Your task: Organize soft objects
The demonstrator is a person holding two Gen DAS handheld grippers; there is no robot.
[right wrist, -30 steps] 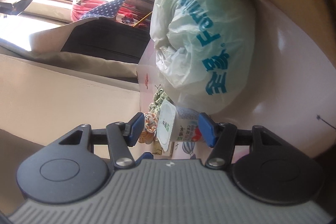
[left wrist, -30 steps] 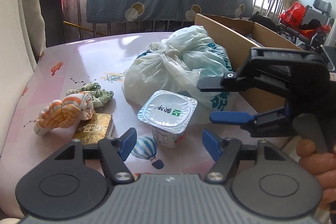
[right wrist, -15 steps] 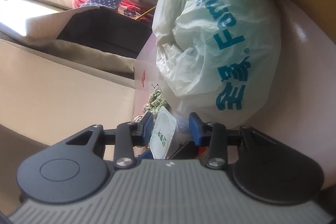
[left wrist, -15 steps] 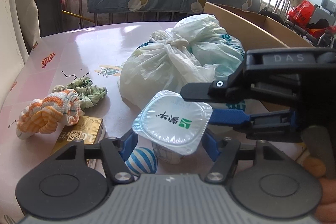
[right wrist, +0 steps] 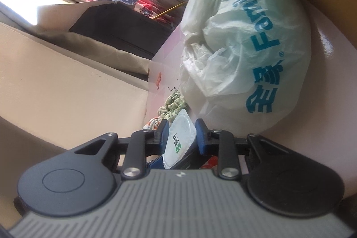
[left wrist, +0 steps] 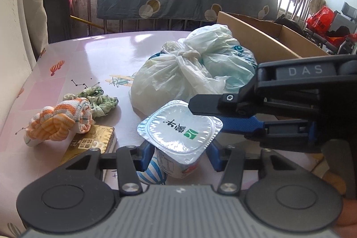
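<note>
Both your grippers, left (left wrist: 180, 154) and right (right wrist: 181, 136), are closing around the cup (left wrist: 179, 133) (beside the bag (left wrist: 194, 70)), pads not clearly pressing.

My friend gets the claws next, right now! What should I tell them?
Left claw: closing around the yogurt cup's body from the near side.
Right claw: closing on the same cup's top and bottom from the side.
Still on the table: orange-striped knotted cloth, green scrunchie, gold packet, tied plastic bag.
Cardboard box stands behind the bag; its inside is not visible.
Left: sorting all the soft things.
</note>
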